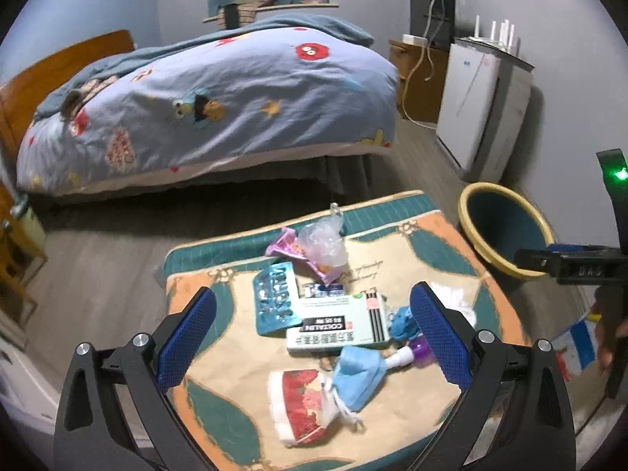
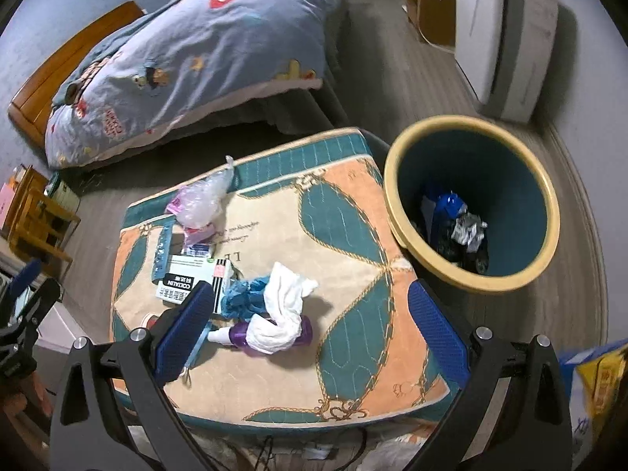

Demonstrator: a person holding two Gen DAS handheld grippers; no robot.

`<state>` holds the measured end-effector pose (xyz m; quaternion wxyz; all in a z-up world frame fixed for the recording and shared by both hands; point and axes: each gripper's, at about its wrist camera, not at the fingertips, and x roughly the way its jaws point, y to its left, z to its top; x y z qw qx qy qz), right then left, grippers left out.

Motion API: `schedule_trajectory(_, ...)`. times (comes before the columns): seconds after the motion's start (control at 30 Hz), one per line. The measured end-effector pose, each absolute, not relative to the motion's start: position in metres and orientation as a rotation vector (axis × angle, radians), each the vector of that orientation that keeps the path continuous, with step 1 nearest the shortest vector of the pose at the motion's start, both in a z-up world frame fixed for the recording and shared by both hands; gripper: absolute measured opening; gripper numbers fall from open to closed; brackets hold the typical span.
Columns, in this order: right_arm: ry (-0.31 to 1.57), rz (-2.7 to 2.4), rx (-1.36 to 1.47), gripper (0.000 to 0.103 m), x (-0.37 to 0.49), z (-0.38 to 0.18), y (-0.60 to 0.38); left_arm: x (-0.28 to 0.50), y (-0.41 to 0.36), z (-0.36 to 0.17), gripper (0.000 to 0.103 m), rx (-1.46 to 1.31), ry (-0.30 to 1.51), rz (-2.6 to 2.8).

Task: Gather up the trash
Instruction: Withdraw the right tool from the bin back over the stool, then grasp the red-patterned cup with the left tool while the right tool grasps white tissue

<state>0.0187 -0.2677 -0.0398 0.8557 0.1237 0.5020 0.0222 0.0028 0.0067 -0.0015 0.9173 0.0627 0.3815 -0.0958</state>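
Both grippers (image 1: 312, 339) (image 2: 310, 327) spread wide, empty, crumpled white tissue (image 2: 284, 306), round yellow-rimmed bin (image 2: 471, 200)

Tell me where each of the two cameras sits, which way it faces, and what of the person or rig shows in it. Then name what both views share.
Left wrist: rides the open left gripper, facing across the cushion toward the bed; the right gripper's black body shows at the right edge.
Right wrist: rides the open right gripper, angled down at the white tissue and into the trash bin; the left gripper sits at the left edge.
Shared: cushion, bin, bed, medicine box, purple bottle.
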Motion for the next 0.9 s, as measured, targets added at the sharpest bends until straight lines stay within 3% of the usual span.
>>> schedule_trajectory(0.3, 1.123, 0.012, 0.324, 0.097, 0.024, -0.067, -0.273, -0.008, 0.014, -0.06, 0.096, 0.066, 0.901, -0.123)
schedule_trajectory(0.57, 1.18, 0.049, 0.299, 0.097, 0.03, -0.087, -0.25, -0.009, 0.005, -0.087, 0.095, 0.184, 0.971, -0.171)
schedule_trajectory(0.7, 1.23, 0.062, 0.274, 0.09, 0.036, -0.102, -0.239, -0.006, 0.003, -0.104, 0.094, 0.201, 1.022, -0.178)
schedule_trajectory(0.77, 1.254, 0.063, 0.272, 0.085, 0.039, -0.108, -0.237, -0.004, 0.002, -0.112, 0.09, 0.207, 1.052, -0.188)
schedule_trajectory(0.83, 1.278, 0.072, 0.291, 0.08, 0.042, -0.115, -0.236, -0.002, 0.002, -0.12, 0.075, 0.215, 1.086, -0.188)
schedule_trajectory(0.9, 1.296, 0.082, 0.302, 0.074, 0.045, -0.121, -0.234, 0.0, 0.003, -0.127, 0.068, 0.215, 1.118, -0.181)
